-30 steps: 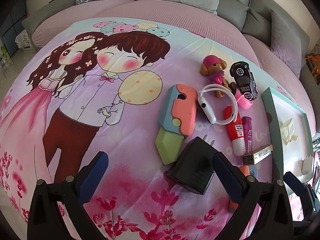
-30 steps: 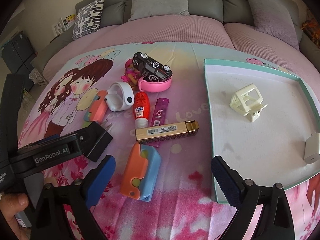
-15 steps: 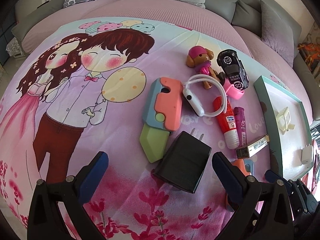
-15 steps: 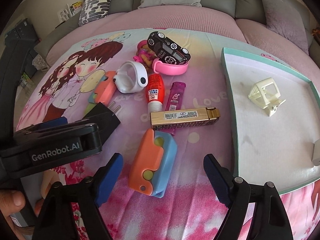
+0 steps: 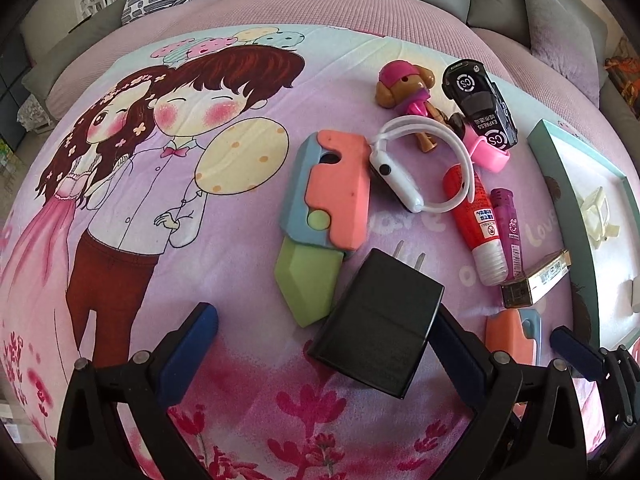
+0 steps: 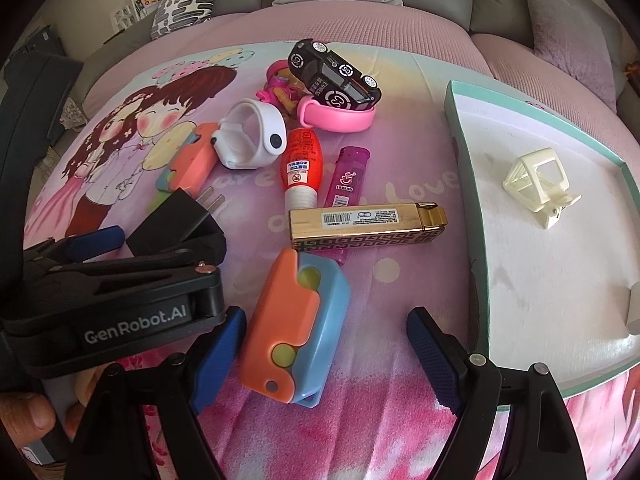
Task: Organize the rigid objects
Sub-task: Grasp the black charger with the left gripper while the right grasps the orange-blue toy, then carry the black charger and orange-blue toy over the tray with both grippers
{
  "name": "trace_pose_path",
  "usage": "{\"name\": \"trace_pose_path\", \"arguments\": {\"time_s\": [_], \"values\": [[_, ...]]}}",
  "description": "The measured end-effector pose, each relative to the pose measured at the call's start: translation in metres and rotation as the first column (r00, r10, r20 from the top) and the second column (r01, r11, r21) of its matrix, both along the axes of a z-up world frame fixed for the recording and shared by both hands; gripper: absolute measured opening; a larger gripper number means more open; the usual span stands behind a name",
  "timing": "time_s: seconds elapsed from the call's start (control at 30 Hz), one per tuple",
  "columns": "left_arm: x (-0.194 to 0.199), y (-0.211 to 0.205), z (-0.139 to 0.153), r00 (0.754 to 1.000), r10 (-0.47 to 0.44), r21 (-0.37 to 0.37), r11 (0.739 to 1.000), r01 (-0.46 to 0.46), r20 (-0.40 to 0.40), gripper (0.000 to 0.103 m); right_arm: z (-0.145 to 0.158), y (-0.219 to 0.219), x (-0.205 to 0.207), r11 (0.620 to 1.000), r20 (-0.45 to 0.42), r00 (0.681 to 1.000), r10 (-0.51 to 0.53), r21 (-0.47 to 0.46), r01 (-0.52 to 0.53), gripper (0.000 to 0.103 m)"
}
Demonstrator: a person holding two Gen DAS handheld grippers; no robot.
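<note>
1. At the right edge of both views sits the tray (image 6: pixel 468 184), and only two things lie in it: a cream clip (image 6: pixel 538 184) near its middle and a small white block (image 6: pixel 634 306) cut off by the frame's right edge. I judge the sorting barely begun.
2. In the centre of both frames the rest lies on the blanket (image 5: pixel 224 264): the toy car (image 6: pixel 334 76), pink band (image 6: pixel 338 120), dog figure (image 5: pixel 404 88), white watch (image 6: pixel 254 140), red tube (image 6: pixel 300 164), purple lighter (image 6: pixel 348 178), gold box (image 6: pixel 366 226), and two toy knives.
3. At the bottom of the left view, my left gripper (image 5: pixel 320 344) is spread wide; the black charger (image 5: pixel 378 320) lies between its fingers, close against the right one, not pinched.
4. At the bottom of the right view, my right gripper (image 6: pixel 326 354) is spread around the orange-and-blue toy knife (image 6: pixel 296 326), not gripping it.
5. The other toy knife (image 5: pixel 324 216), green blade out, waits mid-frame.
</note>
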State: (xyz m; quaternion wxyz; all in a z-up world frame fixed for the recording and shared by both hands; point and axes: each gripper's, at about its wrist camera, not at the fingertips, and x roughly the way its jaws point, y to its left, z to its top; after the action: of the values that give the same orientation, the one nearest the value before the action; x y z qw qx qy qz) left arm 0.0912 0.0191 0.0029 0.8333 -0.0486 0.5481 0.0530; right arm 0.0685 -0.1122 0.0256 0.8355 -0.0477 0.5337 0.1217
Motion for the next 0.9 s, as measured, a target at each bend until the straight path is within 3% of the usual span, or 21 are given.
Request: {"name": "trace_pose_path", "arguments": {"time_s": [0.27,0.4,0.53,0.67,0.9], "values": [[0.006,-0.008,-0.002,1.000,0.003,0.020,1.000,-0.003,0.012,0.099,0.002,-0.004,0.001,1.000,0.012,1.000,-0.009,0.010,0.009,0.079],[0.010,-0.010,0.002,1.000,0.003,0.015,1.000,-0.003,0.023,0.087,0.004,-0.010,0.001,1.000,0.014,1.000,-0.021,0.023,0.021,0.073],[0.010,-0.011,0.008,0.999,0.000,-0.004,1.000,0.000,0.041,0.065,0.006,-0.015,0.001,0.999,0.018,0.999,-0.036,0.034,0.035,0.063],[0.010,-0.015,0.010,0.999,-0.004,-0.005,1.000,0.004,0.045,0.063,0.008,-0.024,0.003,0.996,0.019,0.998,-0.065,0.055,0.063,0.045],[0.005,-0.006,0.016,0.998,-0.001,-0.027,1.000,0.003,0.055,0.062,0.010,-0.026,0.004,0.996,0.022,0.998,-0.065,0.070,0.063,0.045]]}}
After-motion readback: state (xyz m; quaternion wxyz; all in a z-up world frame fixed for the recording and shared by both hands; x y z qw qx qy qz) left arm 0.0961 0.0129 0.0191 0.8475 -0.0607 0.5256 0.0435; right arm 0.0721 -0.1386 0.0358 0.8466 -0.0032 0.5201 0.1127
